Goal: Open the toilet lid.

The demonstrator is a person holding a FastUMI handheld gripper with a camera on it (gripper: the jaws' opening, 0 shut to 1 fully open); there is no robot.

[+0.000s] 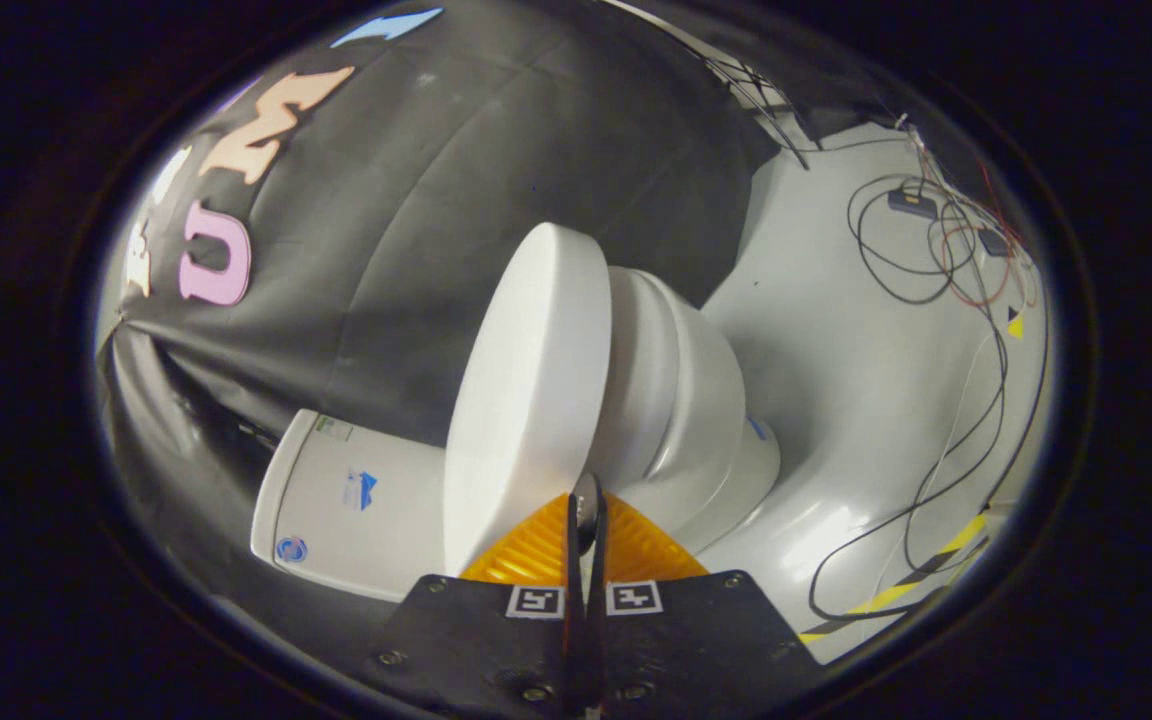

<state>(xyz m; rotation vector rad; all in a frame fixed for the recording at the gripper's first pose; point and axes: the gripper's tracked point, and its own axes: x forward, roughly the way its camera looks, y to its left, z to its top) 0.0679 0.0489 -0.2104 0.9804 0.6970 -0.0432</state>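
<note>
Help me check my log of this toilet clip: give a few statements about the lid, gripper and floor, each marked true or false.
1. The white oval toilet lid is raised off the white ceramic bowl. True.
2. The gripper has its fingers spread wide apart. False: they are nearly together, at the lid's edge.
3. Loose black cables lie on the grey floor. True.
4. The white tank carries no stickers. False: small stickers show on it.

No wording can be read: the toilet tank [356,500], beyond the closed fingers, carries small stickers [360,490] too blurred to read, and the gripper [584,520] bears two square coded markers [584,600]
</note>
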